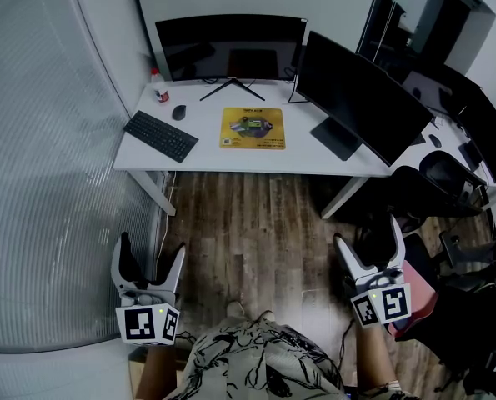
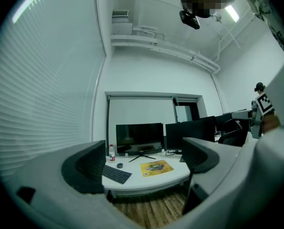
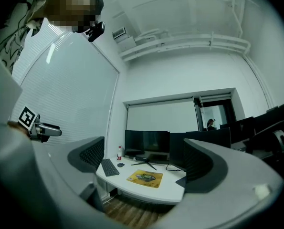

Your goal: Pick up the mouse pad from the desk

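Observation:
A yellow mouse pad (image 1: 253, 128) lies flat in the middle of the white desk (image 1: 222, 158), in front of the monitors. It also shows far off in the left gripper view as the mouse pad (image 2: 156, 167) and in the right gripper view as the mouse pad (image 3: 144, 178). My left gripper (image 1: 152, 262) hangs over the wooden floor at the lower left, well short of the desk, open and empty. My right gripper (image 1: 369, 246) hangs at the lower right, also open with nothing between its fingers. Both point level toward the desk.
A black keyboard (image 1: 160, 135), a mouse (image 1: 178, 112) and a small bottle (image 1: 158, 87) sit on the desk's left part. Two dark monitors (image 1: 229, 47) stand at the back and right. Office chairs (image 1: 446, 177) crowd the right side. A blind-covered wall (image 1: 39, 165) runs along the left.

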The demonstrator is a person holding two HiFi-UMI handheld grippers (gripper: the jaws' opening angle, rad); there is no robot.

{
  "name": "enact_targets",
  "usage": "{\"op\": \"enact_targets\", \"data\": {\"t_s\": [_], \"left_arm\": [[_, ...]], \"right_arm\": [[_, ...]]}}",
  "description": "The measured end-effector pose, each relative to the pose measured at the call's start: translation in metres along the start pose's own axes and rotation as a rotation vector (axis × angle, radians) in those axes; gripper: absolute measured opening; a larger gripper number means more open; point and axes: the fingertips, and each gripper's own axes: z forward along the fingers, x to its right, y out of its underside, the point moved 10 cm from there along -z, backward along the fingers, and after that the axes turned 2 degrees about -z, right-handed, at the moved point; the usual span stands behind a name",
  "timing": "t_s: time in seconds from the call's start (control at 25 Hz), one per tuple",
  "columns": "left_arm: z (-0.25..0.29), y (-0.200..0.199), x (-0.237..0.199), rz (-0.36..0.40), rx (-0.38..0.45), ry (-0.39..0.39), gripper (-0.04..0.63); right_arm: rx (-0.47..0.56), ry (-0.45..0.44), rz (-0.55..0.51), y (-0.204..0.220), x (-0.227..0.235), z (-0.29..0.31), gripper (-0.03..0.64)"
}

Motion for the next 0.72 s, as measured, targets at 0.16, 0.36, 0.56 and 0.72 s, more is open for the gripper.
{"op": "enact_targets", "data": {"t_s": [0.16, 0.36, 0.56, 0.72], "left_arm": [[0.004, -0.001, -0.002, -0.005, -0.004, 0.001, 0.52], [0.01, 0.002, -0.007, -0.018, 0.001, 0.003, 0.549], [0.018, 0.004, -0.014, -0.021, -0.003, 0.023, 0.563], [0.026, 0.007, -0.023, -0.009, -0.008, 0.047, 0.565]], "right_arm": [[0.001, -0.01, 0.012, 0.0, -0.002, 0.004, 0.526], [-0.002, 0.004, -0.003, 0.0, -0.004, 0.008, 0.529], [-0.009, 0.022, -0.002, 0.002, -0.009, 0.014, 0.529], [-0.015, 0.036, -0.009, 0.004, -0.015, 0.02, 0.529]]}}
